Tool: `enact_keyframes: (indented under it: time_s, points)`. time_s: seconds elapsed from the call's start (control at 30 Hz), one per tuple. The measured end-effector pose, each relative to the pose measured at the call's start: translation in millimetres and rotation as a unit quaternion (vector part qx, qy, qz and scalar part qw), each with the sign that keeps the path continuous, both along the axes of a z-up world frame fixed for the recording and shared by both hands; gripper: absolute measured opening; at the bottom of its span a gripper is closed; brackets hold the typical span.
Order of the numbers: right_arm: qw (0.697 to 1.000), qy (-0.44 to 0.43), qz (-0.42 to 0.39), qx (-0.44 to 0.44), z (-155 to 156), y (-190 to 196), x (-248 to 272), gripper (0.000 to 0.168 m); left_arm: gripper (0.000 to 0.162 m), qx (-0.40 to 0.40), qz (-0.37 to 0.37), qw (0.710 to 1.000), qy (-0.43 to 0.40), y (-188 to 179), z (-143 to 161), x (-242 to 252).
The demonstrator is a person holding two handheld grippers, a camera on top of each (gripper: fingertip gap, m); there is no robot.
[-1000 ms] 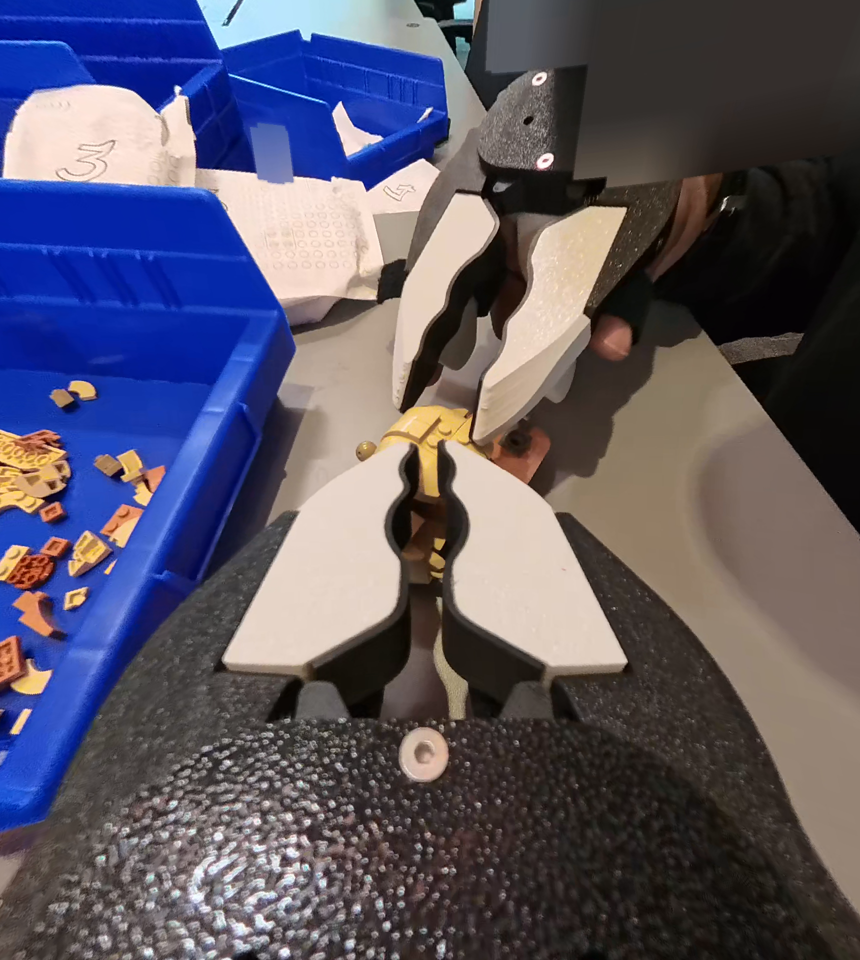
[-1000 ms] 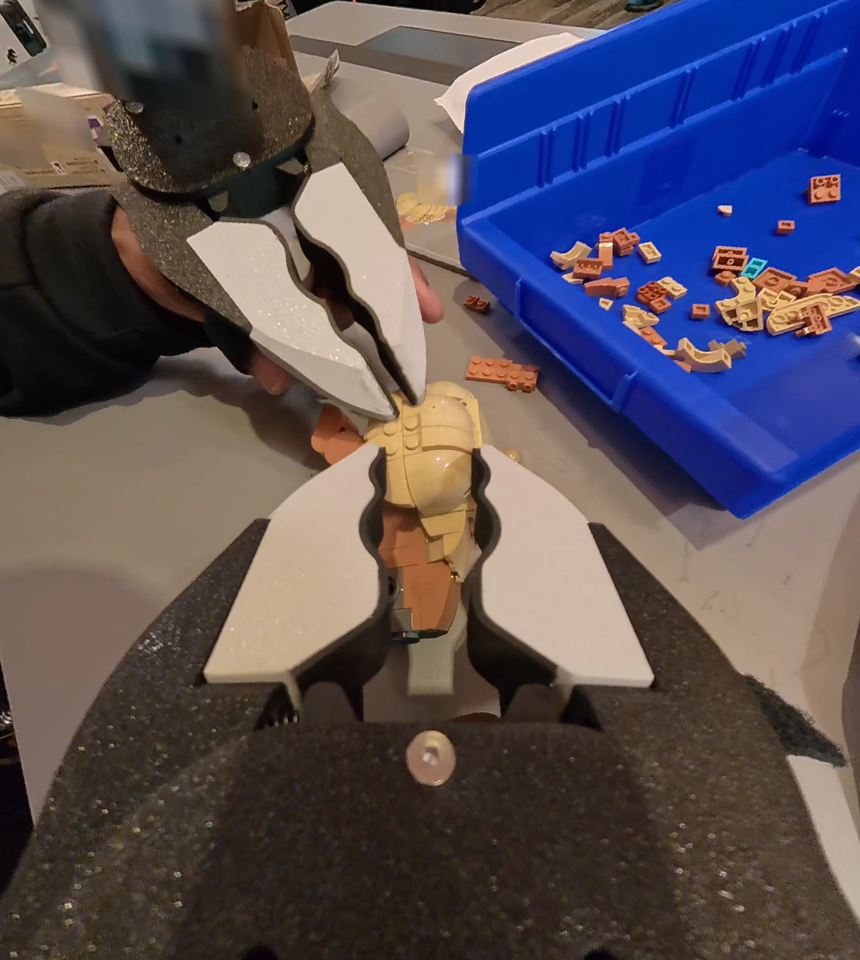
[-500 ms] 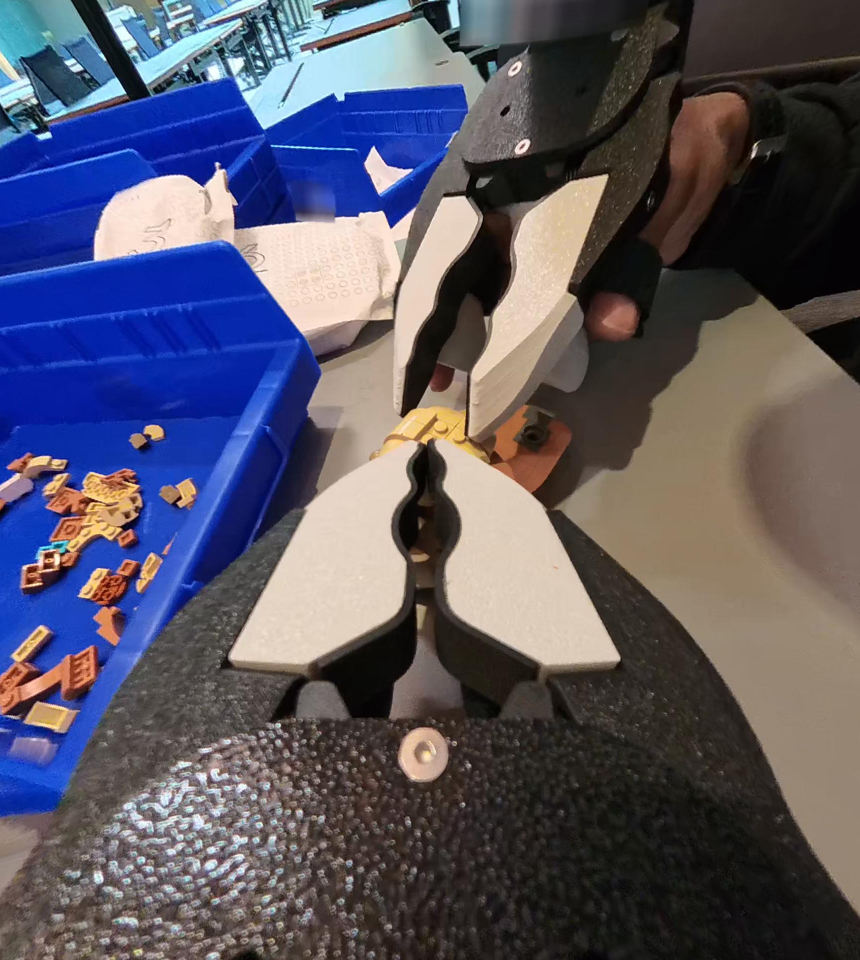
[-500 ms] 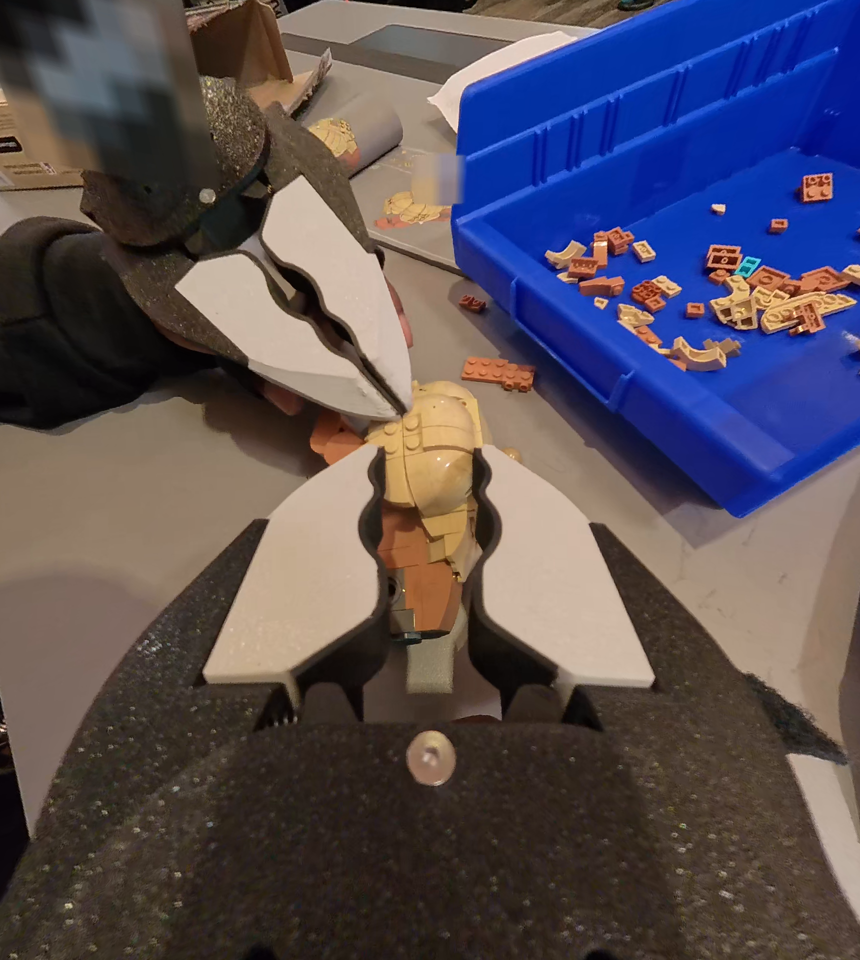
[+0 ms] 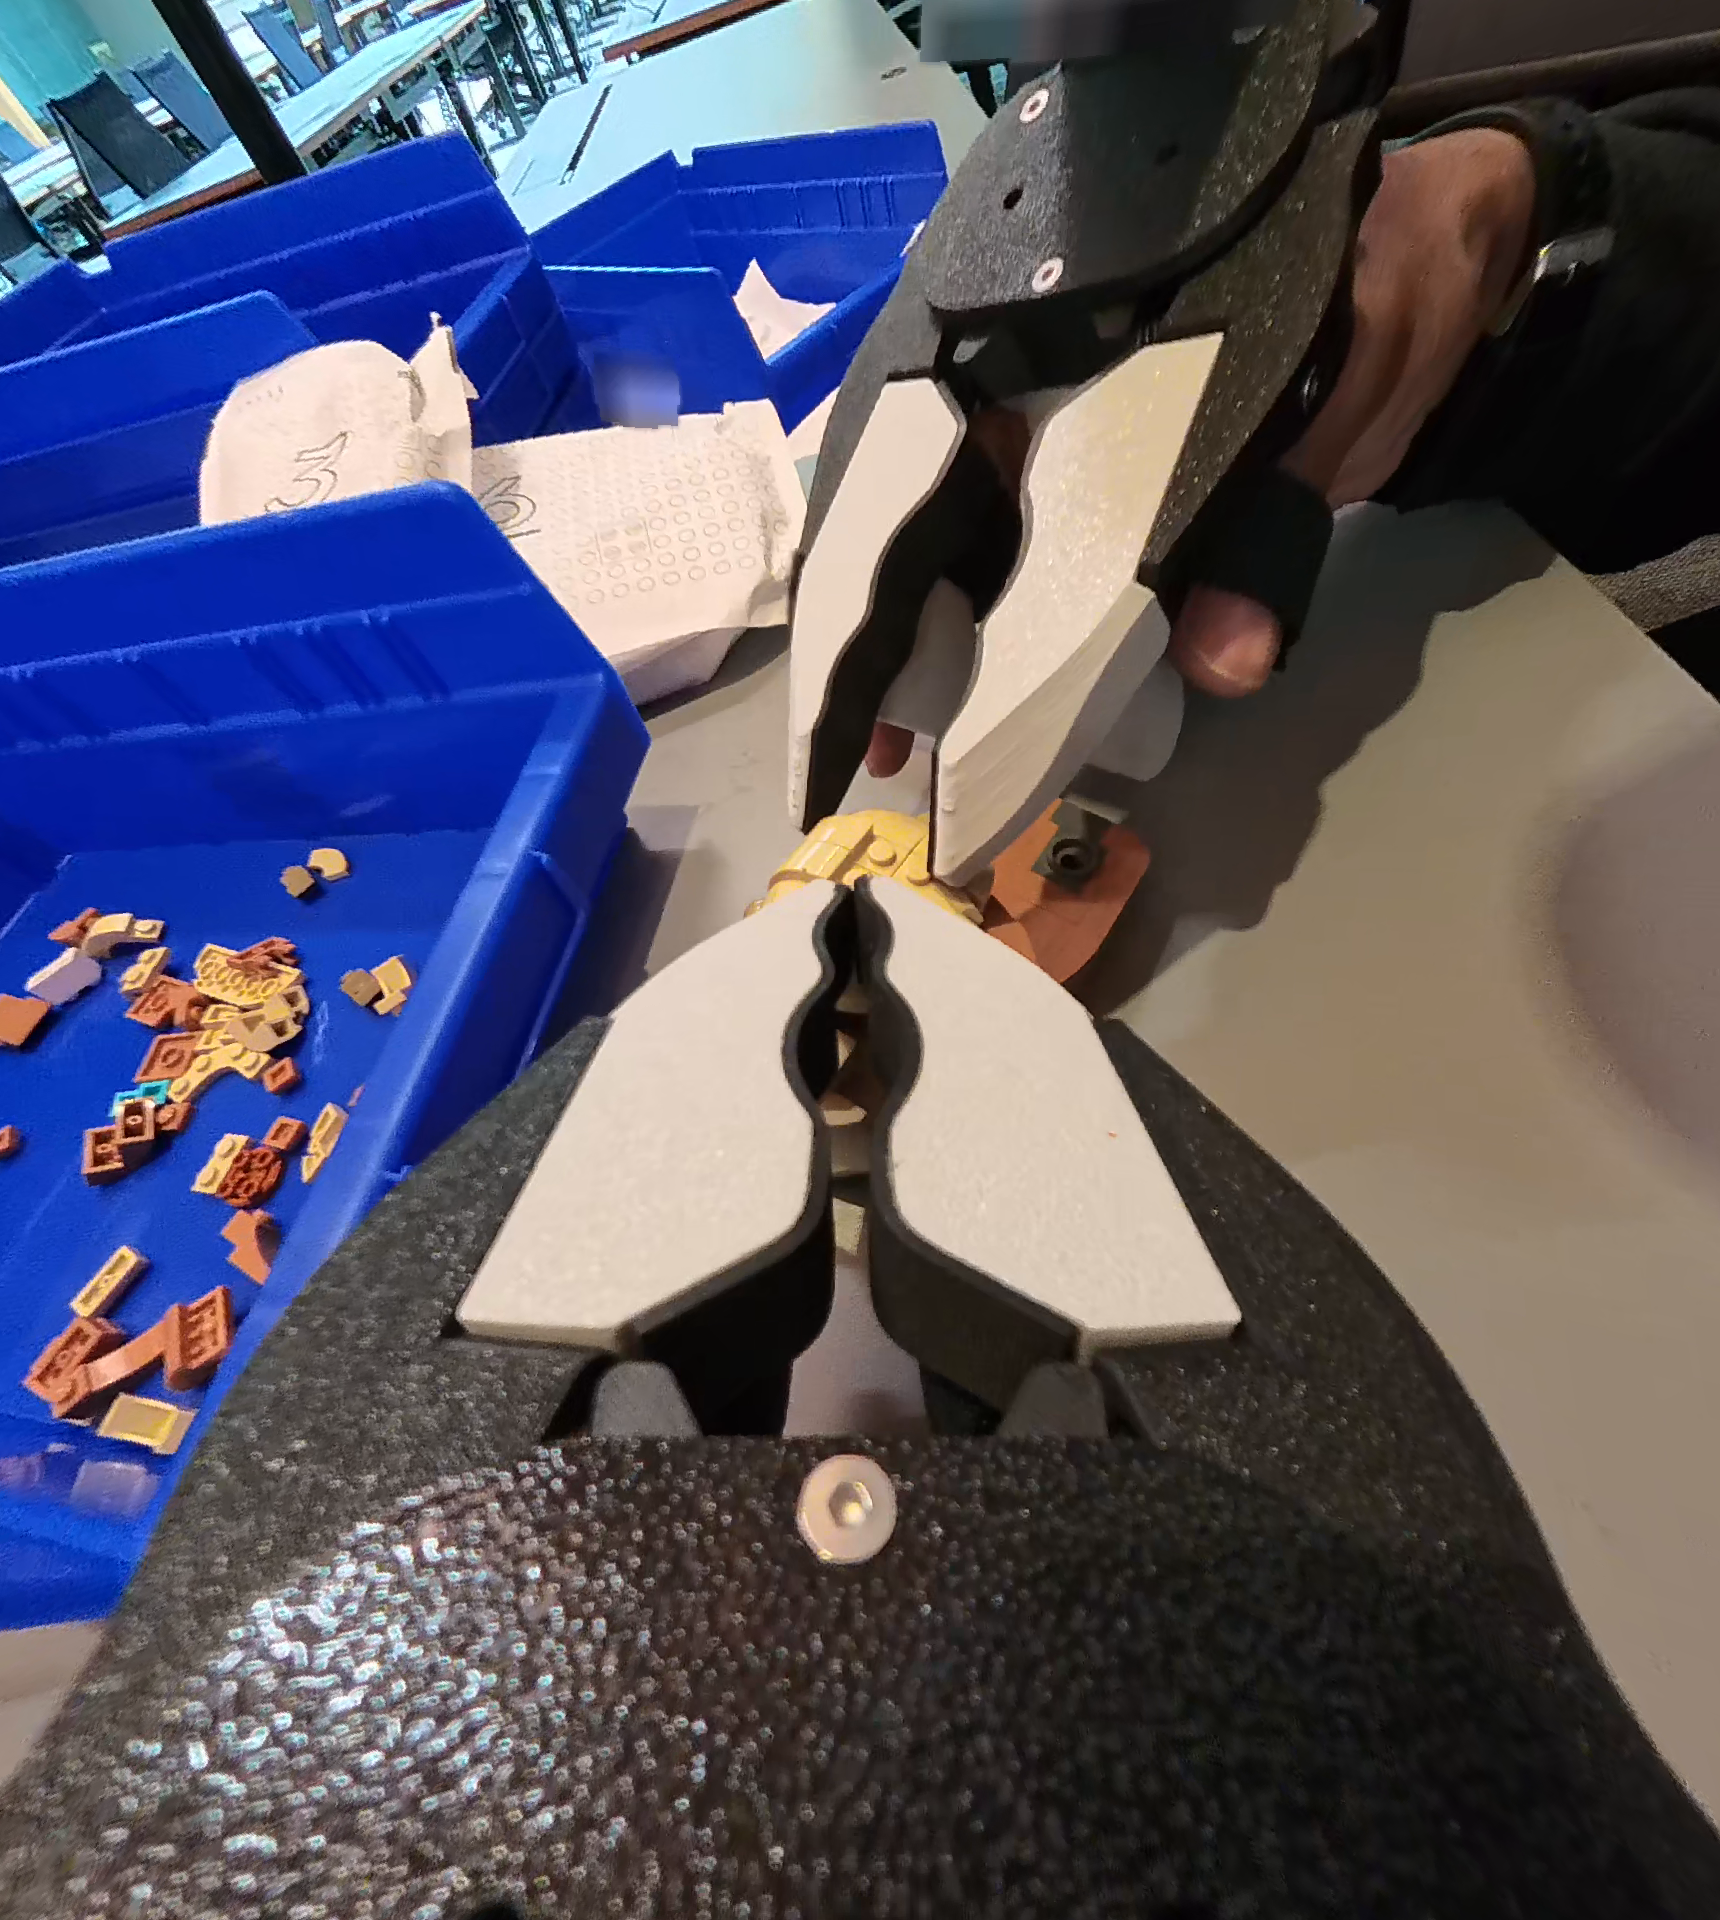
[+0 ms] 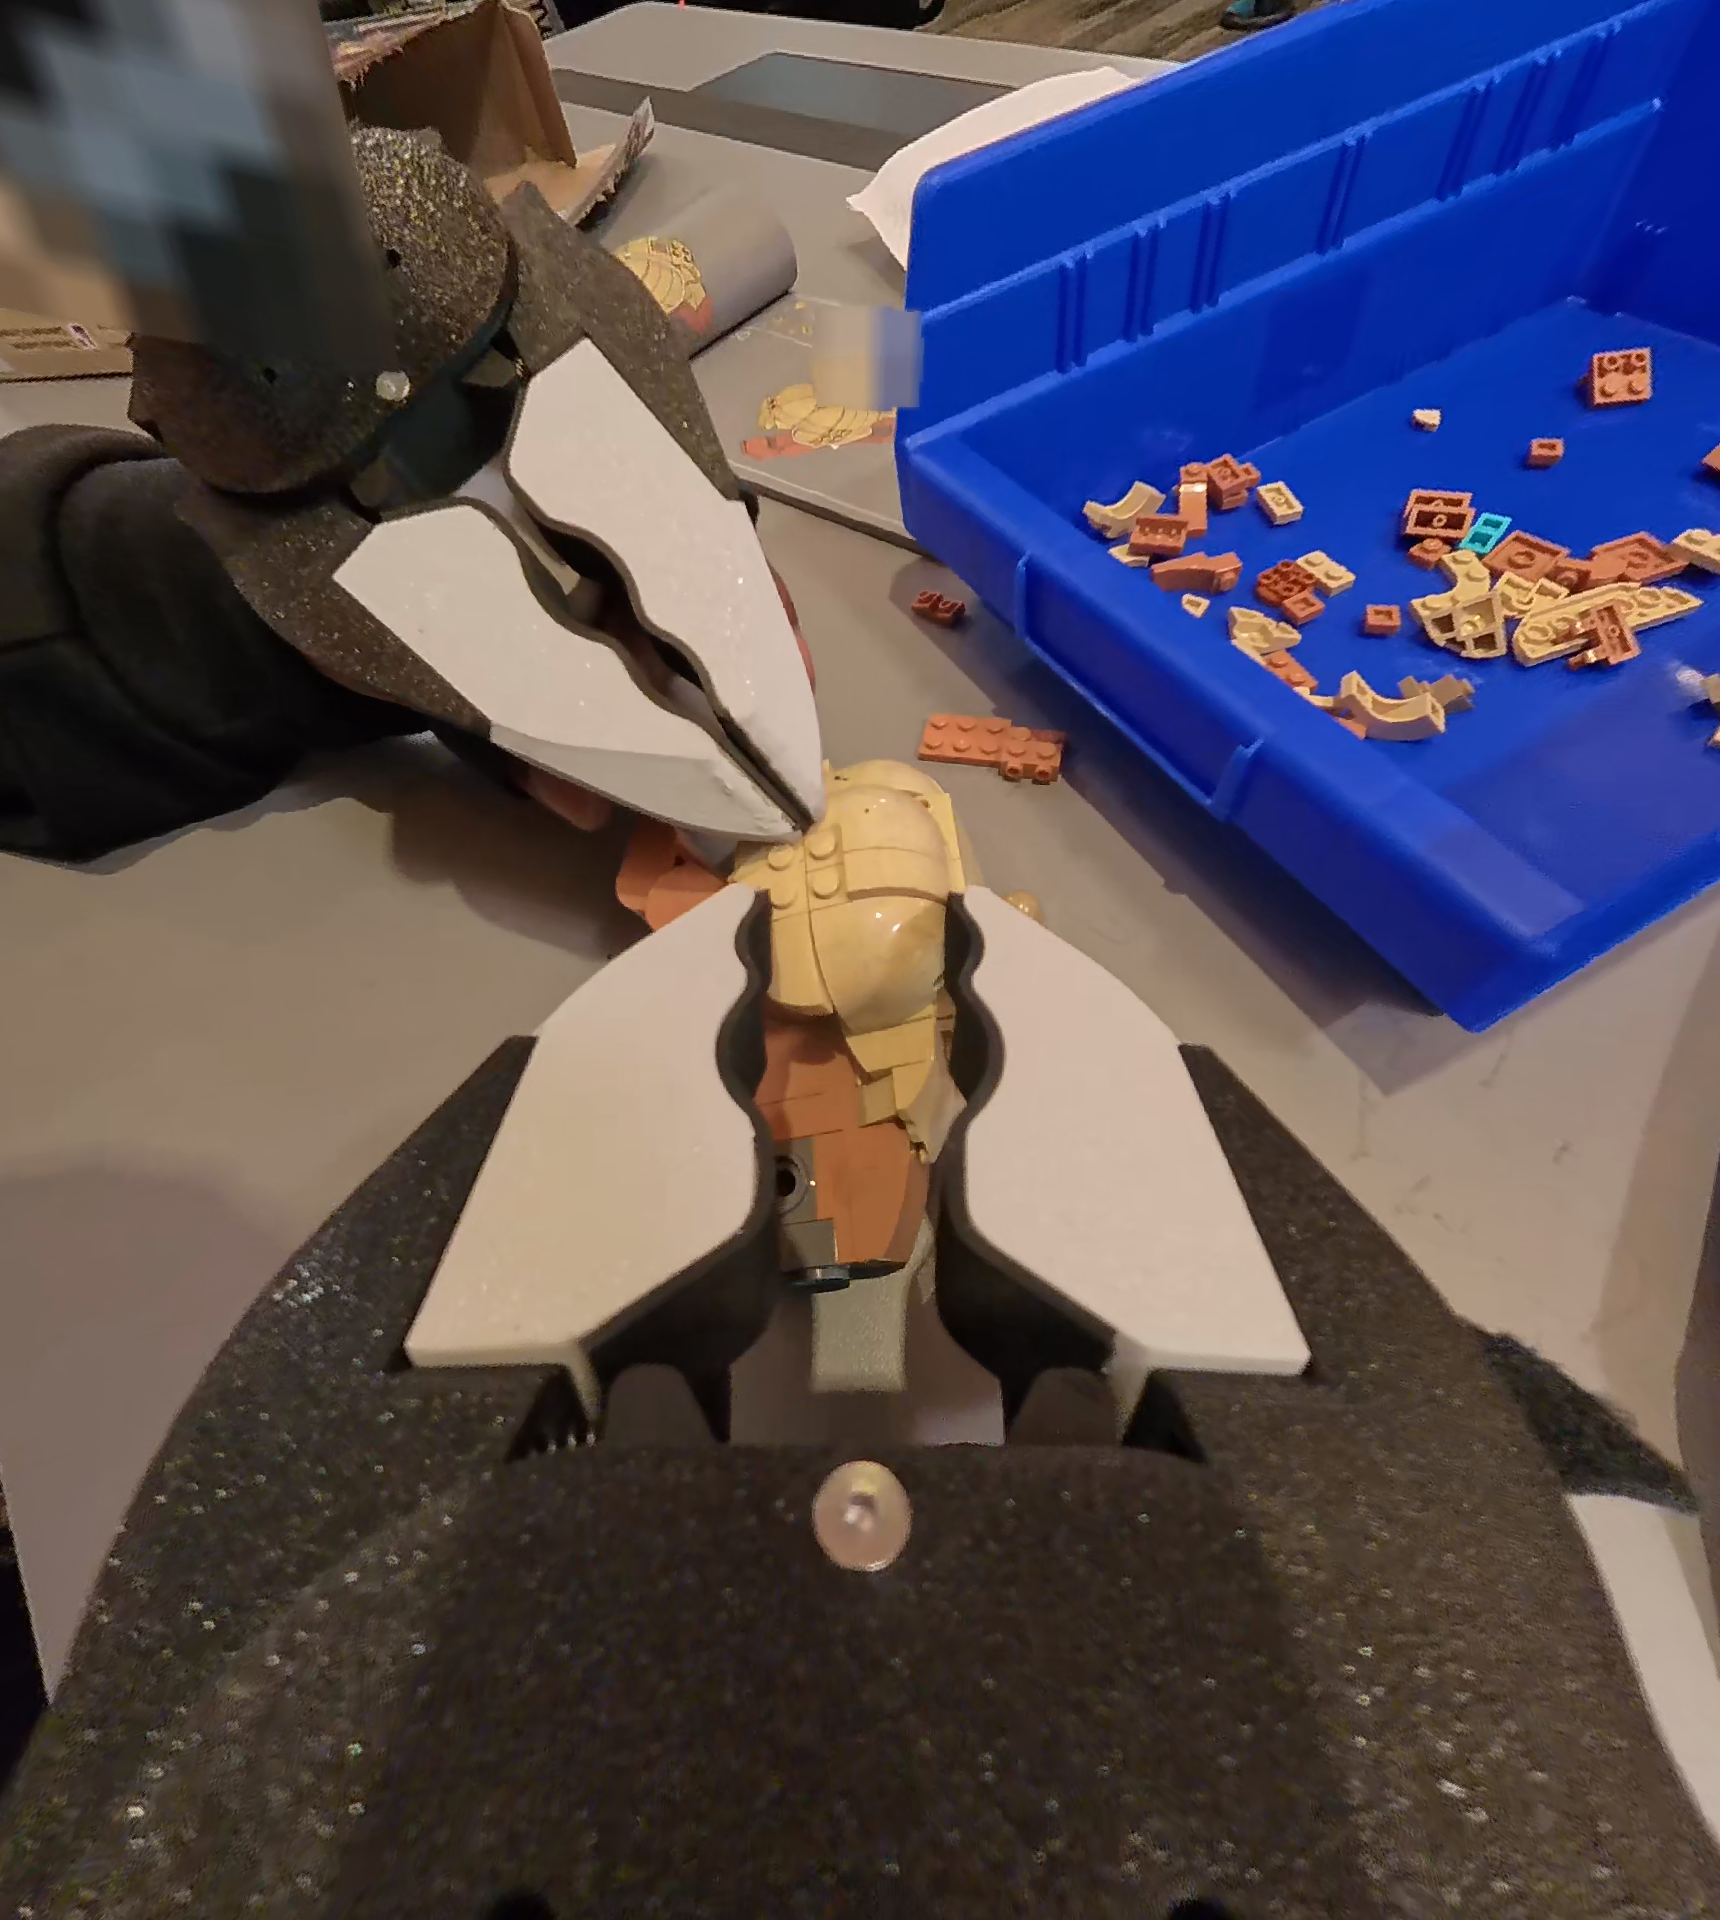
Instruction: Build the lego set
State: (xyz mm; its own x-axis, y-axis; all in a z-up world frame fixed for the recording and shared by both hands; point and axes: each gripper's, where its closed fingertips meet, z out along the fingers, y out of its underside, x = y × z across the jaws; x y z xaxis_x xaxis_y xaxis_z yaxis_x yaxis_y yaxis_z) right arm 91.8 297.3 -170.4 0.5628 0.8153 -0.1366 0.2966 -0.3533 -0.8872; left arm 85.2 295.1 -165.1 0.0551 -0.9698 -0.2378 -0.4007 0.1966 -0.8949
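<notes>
1. Right gripper [image 6: 858,914] reaches forward low over the grey tabletop [image 6: 212,987], its fingers clamped on the sides of the lego model [image 6: 861,966], which sits between them just above the tabletop
2. Left gripper [image 6: 802,816] angles down from the far side, fingers pressed together at the tips, and those tips touch the studded top of the model; whether a small piece sits between them, I cannot tell
3. In the left wrist view that gripper [image 5: 854,902] shows its fingers nearly sealed, with the model [image 5: 861,857] just past the tips and the right gripper [image 5: 877,821] coming down from above in a gloved hand [image 5: 1407,343]
4. Against a second ago, the left gripper's fingers have drawn tighter, and its view has tipped up to show more of the room; the right gripper's hold is unchanged
5. The model is a rounded tan dome over reddish-brown blocks, with a dark pin hole low on its side
6. Loose tan and brown bricks [image 6: 1458,592] lie scattered in the blue bin [image 6: 1251,748] beside it, and a brown plate [image 6: 991,746] rests on the tabletop nearby
</notes>
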Motion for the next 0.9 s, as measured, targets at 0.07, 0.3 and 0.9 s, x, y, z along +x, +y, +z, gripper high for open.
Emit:
enact_keyframes:
  time_s: [0.07, 0.3, 0.9]
  points:
    - [1.000, 0.002, -0.001, 0.002, 0.6, 0.1, -0.1, 0.032, 0.000, -0.001, -0.001, 1.000, -0.002, 0.0, 0.5, 0.3]
    - [0.998, 0.067, 0.004, 0.017, 15.7, -2.6, 11.7, 0.036, 0.006, -0.071, 0.024, 0.996, -0.053, 7.4, 17.2, -14.8]
    - [1.000, 0.007, -0.007, -0.002, -3.4, -2.8, 34.1, 0.036, 0.008, -0.201, 0.075, 0.977, -0.022, 2.7, 7.4, -23.8]
